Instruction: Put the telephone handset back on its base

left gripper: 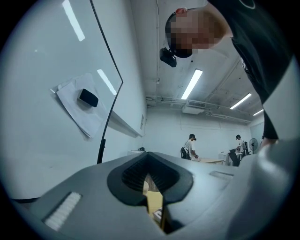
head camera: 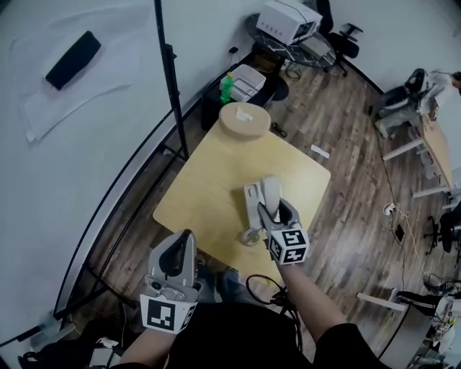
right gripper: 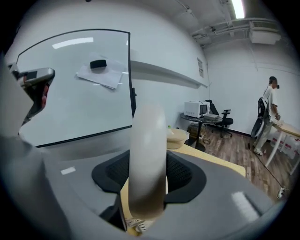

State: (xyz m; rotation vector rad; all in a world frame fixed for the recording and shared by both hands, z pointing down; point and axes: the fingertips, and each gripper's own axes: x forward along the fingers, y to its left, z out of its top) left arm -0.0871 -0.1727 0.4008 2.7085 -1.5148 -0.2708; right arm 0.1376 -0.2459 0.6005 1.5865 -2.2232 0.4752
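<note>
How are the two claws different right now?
The right claw pinches the white telephone handset, while the left claw is shut with nothing in it. The right claw reaches out over the yellow table, while the left claw hangs back by the table's near edge. Both are grey and the same shape.

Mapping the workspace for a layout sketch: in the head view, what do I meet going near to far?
Left hand-held gripper → right hand-held gripper → telephone handset in its jaws → round beige object → green bottle → white boxy machine.
</note>
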